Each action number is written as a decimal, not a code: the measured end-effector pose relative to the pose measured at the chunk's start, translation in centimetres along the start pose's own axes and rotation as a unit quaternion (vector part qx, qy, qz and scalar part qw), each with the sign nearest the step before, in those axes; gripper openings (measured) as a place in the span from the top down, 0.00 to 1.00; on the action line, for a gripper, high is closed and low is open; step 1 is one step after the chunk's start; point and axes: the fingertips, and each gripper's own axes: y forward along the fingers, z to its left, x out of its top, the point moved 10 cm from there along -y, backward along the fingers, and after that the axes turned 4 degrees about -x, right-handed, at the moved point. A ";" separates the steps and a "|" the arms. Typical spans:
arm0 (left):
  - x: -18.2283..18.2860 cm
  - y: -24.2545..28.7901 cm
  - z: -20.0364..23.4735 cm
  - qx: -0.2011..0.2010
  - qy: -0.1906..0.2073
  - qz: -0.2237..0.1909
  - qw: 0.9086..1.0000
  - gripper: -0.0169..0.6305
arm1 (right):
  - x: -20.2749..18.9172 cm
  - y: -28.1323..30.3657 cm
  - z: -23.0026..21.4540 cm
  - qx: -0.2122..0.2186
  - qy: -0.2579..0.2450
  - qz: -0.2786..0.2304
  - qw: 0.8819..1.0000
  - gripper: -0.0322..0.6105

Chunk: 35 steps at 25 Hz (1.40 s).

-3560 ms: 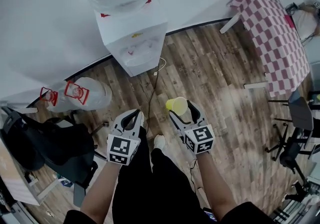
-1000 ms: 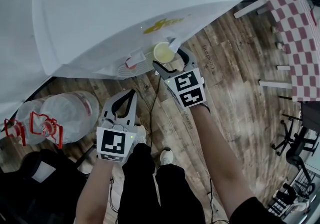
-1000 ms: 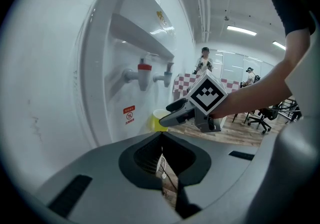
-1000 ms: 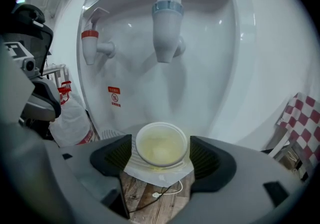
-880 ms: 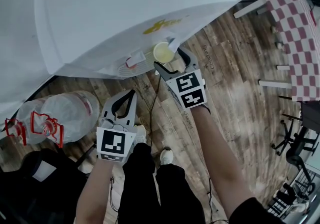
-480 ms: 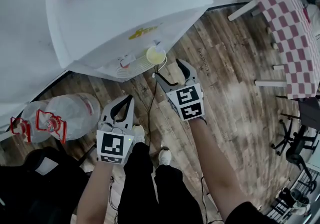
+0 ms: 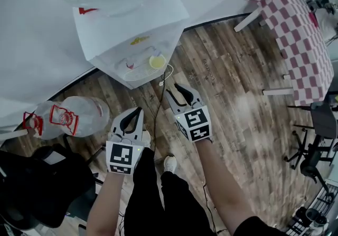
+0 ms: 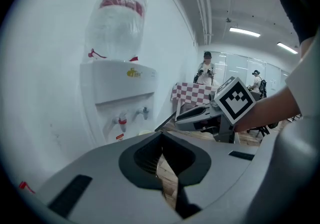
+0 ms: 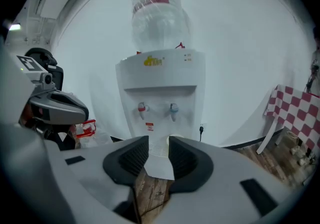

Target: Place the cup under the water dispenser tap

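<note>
Resting under tap (image 9: 173,109), cup (image 7: 157,62) clear of right hand-held gripper (image 7: 178,92); empty jaws apart, just been closing.

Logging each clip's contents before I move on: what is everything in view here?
water dispenser: one, white, against the wall
water bottle: one, clear with red label, atop the dispenser
cup: one, yellow, on the dispenser's tray under the blue tap
jug: one, clear with red markings, lying on the floor, left
table: one, red-and-white checked cloth, right
office chair: one, black, right edge
cable: one, dark, on the wood floor
bag or seat: one, black, lower left
people: two, far back in the left gripper view
legs: two, black trousers, bottom centre
left claw: one, grey, shut, empty
right claw: one, grey, jaws apart, just been closing, nothing between them
</note>
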 end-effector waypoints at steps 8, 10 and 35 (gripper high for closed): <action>2.9 -6.2 -5.8 0.030 -0.005 0.004 1.000 0.95 | 0.9 -9.5 1.4 0.030 0.010 -0.011 0.999 0.90; 3.3 -7.9 -7.3 0.038 -0.008 0.005 0.999 0.95 | 0.8 -12.2 1.6 0.036 0.014 -0.013 0.999 0.91; 10.2 -25.2 -18.8 0.064 0.028 -0.039 0.997 0.95 | 4.1 -38.6 7.5 0.048 0.072 -0.138 0.987 0.92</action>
